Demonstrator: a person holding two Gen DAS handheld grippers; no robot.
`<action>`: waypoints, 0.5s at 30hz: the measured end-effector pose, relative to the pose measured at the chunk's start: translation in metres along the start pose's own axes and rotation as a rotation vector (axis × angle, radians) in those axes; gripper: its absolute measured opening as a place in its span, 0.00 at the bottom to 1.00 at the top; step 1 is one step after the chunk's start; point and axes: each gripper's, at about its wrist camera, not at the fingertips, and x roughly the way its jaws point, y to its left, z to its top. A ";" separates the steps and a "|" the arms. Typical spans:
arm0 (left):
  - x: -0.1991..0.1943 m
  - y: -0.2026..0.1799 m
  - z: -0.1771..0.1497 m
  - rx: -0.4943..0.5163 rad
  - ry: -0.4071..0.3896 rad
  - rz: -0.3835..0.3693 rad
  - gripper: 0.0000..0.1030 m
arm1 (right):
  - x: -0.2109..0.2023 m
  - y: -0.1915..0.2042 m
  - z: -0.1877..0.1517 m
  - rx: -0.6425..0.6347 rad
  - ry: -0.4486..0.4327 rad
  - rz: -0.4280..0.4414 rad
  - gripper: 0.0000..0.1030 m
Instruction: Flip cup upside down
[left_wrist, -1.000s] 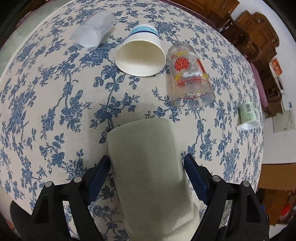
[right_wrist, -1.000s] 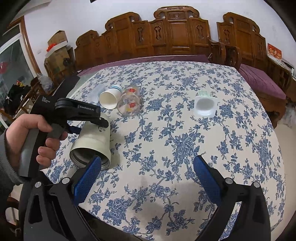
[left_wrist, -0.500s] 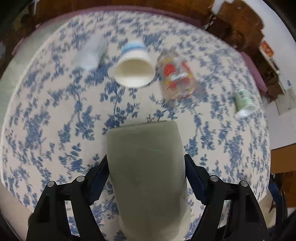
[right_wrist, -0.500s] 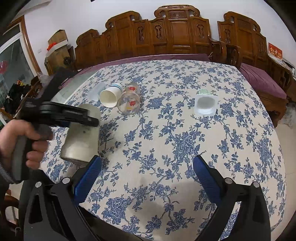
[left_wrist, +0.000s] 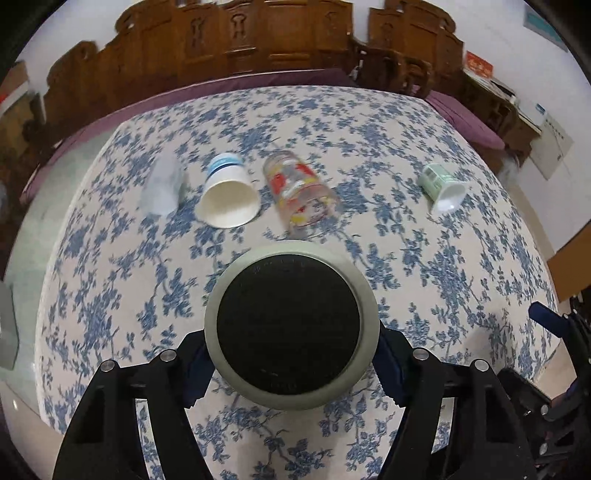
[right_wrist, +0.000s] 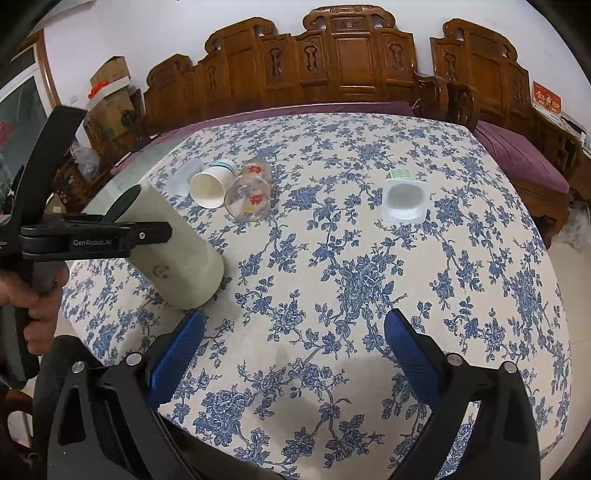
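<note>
Grey-green cup (left_wrist: 291, 328) sits clamped in your left gripper (left_wrist: 291, 363), tilted mid-flip at lower centre. Next, rotate on until its mouth faces down. Your right gripper (right_wrist: 293, 345) hangs wide, holding nothing.

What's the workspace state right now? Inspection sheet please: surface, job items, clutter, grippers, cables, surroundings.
Surface: table under a blue floral cloth.
Job's things: grey cup tilted, one end on the cloth, dark base facing the left camera.
Clutter: paper cup, printed glass, clear plastic cup and a small green-labelled tub, all lying on their sides.
Grippers: left gripper shut on the grey cup; right gripper open, holding nothing.
Cables: nothing seen.
Surroundings: carved wooden bench with purple cushion, cardboard boxes.
</note>
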 end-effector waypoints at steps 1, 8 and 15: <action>0.000 -0.004 0.001 0.012 -0.008 0.004 0.67 | 0.000 0.000 0.000 0.000 0.001 0.000 0.96; 0.002 -0.020 0.006 0.056 -0.036 0.013 0.67 | 0.001 -0.002 -0.001 0.003 0.000 -0.007 0.96; 0.011 -0.026 0.003 0.070 -0.027 0.008 0.68 | 0.000 -0.003 0.000 0.001 -0.006 -0.012 0.96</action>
